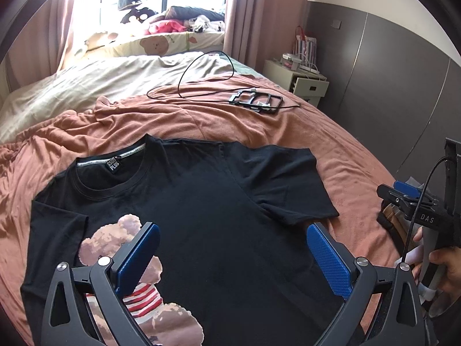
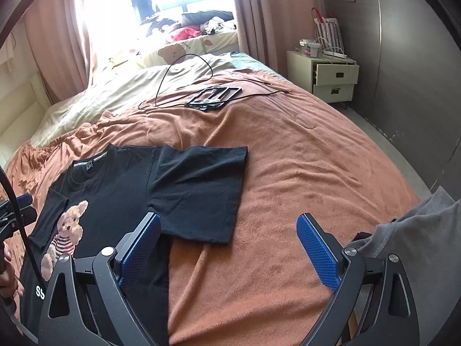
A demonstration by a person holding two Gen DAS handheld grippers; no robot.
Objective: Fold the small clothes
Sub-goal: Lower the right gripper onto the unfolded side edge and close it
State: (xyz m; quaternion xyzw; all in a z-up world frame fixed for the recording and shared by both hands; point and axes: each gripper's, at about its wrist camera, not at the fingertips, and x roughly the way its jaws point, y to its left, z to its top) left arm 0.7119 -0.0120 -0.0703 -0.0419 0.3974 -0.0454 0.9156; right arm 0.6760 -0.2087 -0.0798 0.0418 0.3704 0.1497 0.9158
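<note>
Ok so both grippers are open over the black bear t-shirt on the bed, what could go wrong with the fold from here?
1. The black t-shirt lies on a rumpled orange blanket; a pinch might catch blanket too.
2. The right sleeve is spread wide, so it may flop out if the side is folded first.
3. The open left gripper and right gripper may lift unevenly, skewing the fold.

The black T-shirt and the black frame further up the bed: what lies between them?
Only bare, wrinkled orange blanket lies between the black T-shirt and the black frame; the right wrist view shows it best.
</note>
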